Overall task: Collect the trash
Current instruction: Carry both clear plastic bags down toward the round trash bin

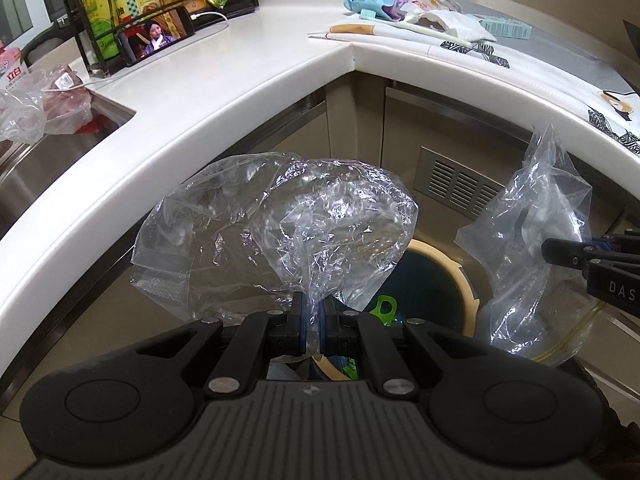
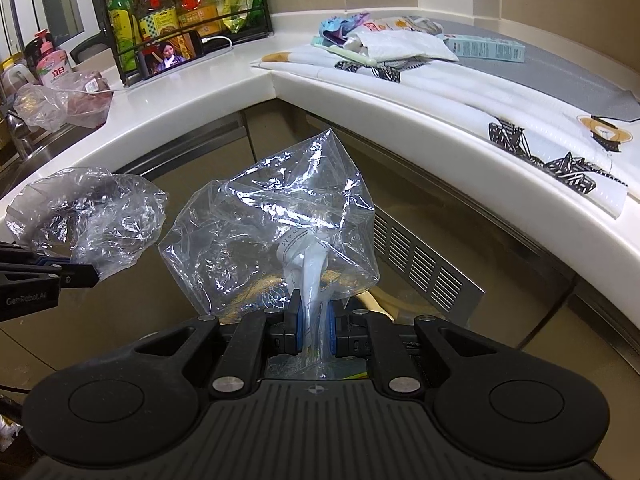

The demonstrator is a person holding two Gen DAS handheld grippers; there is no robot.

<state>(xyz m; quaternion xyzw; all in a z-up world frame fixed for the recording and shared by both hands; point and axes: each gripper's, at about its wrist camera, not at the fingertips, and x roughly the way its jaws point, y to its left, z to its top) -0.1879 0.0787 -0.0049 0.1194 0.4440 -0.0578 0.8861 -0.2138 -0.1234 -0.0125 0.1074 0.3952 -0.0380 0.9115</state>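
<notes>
The left hand-held gripper (image 1: pixel 314 320) is pinched shut on a crumpled clear plastic bag (image 1: pixel 276 232), whose bulk billows up and forward from the closed jaws. The right hand-held gripper (image 2: pixel 313 320) is likewise clamped tight — it grips a second clear plastic bag (image 2: pixel 276 232) with a white printed label or paper strip inside (image 2: pixel 306 268), the bag's gathered neck caught between the blue pads (image 2: pixel 331 326).

Both bags hang in the air in front of the corner cabinets, below the edge of the white surface (image 1: pixel 224 92). Directly under the left bag sits a round trash bin (image 1: pixel 436 280) with a pale rim and dark liner; some green refuse already lies in it. The right bag hangs just beside the bin's opening rather than squarely over it.

The step in hand looks like the carry to the bin, near its end. The next move probably calls for bringing each bag over the opening and then parting the jaws — thin film tends to cling to pads, so a clean release may need a small shake. More litter (image 2: pixel 384 44) waits on the far surface, wrappers and a toothbrush among it.
</notes>
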